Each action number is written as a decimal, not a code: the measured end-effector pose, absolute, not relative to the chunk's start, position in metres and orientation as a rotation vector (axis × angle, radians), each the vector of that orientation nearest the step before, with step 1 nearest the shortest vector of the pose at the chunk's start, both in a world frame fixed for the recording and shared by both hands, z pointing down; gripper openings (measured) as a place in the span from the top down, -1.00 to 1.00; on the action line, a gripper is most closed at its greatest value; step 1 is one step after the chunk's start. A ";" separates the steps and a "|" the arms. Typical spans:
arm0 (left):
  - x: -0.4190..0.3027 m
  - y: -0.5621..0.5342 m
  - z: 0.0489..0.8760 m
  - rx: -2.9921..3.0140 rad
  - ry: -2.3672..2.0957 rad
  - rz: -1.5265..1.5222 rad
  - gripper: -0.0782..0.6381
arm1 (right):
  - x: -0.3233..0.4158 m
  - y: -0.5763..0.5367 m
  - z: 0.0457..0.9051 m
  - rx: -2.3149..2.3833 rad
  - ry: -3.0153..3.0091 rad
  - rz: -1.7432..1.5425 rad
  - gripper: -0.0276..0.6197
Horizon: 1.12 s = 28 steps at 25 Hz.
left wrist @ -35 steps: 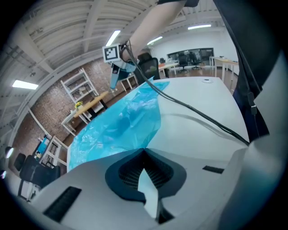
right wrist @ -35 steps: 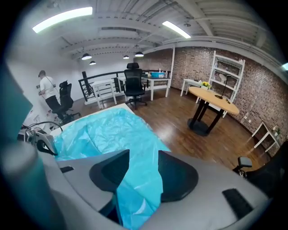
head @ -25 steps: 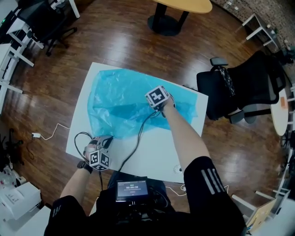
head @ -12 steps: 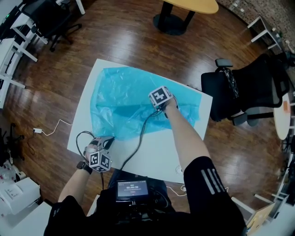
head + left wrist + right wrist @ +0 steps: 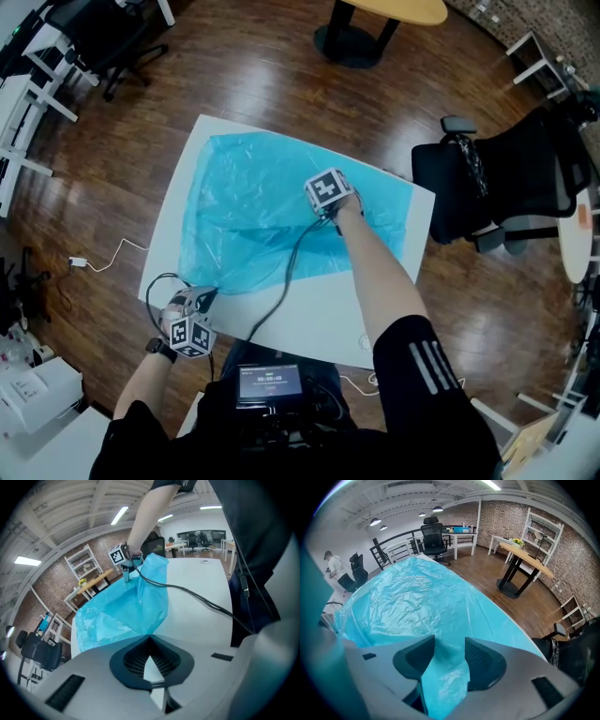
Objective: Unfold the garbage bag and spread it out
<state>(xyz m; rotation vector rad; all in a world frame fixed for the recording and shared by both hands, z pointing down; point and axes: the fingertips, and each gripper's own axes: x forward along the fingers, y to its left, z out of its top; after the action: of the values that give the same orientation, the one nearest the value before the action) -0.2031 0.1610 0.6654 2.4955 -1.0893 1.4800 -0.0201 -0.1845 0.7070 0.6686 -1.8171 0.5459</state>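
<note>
Dark glossy wood floor (image 5: 253, 84). White table (image 5: 314, 319) at centre. Black office chair (image 5: 511, 183) just right of it. Round table (image 5: 394, 9), wood top on black pedestal, at far edge. White desk frames (image 5: 42, 98) at upper left. Thin white cable (image 5: 108, 255) on floor, left of white table. Brick wall (image 5: 511, 513), with white shelf (image 5: 543, 529) against it. Black railing (image 5: 396, 548) beyond. White beamed ceiling (image 5: 70, 508) with strip lights (image 5: 120, 515).

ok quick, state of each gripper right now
left gripper: shut on a corner of the garbage bag
right gripper: open, bag film lying between its jaws
</note>
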 end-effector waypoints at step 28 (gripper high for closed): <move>-0.214 0.185 0.581 2.506 -1.232 1.162 0.61 | -0.023 -0.187 0.702 0.683 -1.867 0.571 0.16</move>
<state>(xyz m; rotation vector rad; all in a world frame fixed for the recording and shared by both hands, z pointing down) -0.2143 0.1847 0.5809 2.5064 -1.2324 1.1619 -0.0226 -0.1867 0.7020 0.6835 -1.8673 0.5708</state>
